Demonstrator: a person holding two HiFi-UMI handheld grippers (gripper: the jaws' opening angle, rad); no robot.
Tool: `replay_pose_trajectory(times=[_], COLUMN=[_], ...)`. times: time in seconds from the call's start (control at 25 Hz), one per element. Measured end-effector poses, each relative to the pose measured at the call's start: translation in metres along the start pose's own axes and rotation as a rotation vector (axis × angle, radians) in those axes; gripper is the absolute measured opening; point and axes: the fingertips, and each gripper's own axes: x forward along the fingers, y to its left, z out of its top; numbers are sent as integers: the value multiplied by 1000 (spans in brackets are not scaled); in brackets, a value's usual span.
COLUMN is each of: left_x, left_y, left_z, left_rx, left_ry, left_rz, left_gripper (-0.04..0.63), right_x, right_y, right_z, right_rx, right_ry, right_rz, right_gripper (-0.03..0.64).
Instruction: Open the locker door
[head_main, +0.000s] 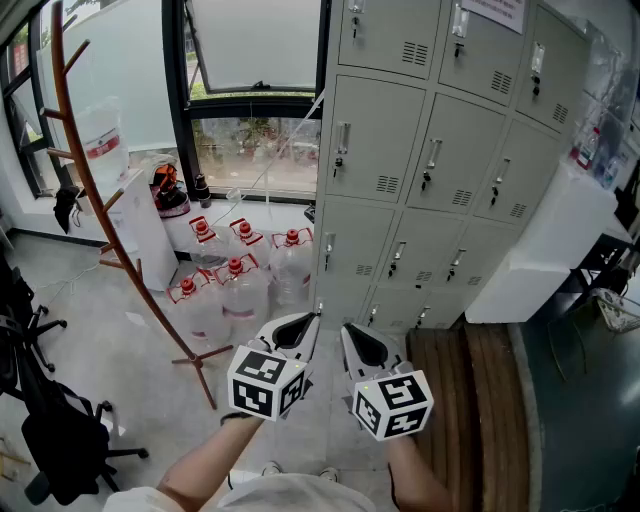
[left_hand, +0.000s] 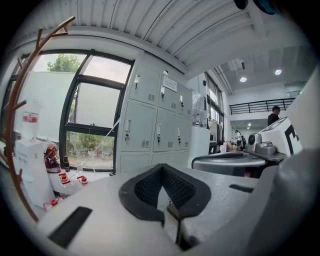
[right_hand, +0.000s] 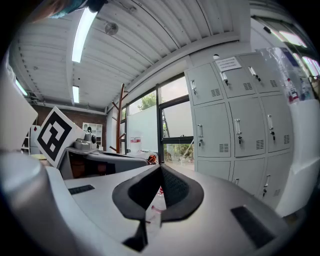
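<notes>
Head view: left gripper (head_main: 312, 320) and right gripper (head_main: 347, 332) side by side, almost touching, both clenched on nothing, aimed roughly level at the lockers (head_main: 385, 135) ahead and well apart from them, with no door open yet. Risks, as judged: shut jaws likely to bump or skid off a slim handle (head_main: 343, 140) unless parted first. Small dark key or lock under each handle, easy to knock. Bottles (head_main: 236, 285) on the floor ahead and left of the left gripper, liable to be kicked on stepping in. Rack (head_main: 88, 165) further left, apt to snag an elbow. Grippers close enough to clash. Count: two grippers, five red-capped bottles, one rack, lockers in three columns and four rows, lowest row hard to count. Left gripper view: pads pressed together, nothing between. Lockers ahead, slightly left of the tips, every door shut. Right gripper just beside on the right, and about three red caps low on the left. Right gripper view: jaws closed and empty. Lockers ahead and right of the tips, three columns again. Left gripper close on the left. No chosen door evident, so wrong-door risk too.
</notes>
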Motion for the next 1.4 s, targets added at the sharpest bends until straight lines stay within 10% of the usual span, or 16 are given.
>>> replay_pose_trajectory(times=[1.4], left_x=[91], left_y=[-18], left_z=[9], left_rx=[9], left_ry=[10], left_rz=[69], left_gripper=[6], right_x=[21], right_y=[-83], right_z=[-1], right_rx=[51], right_ry=[-23], right_rz=[151], right_gripper=[3])
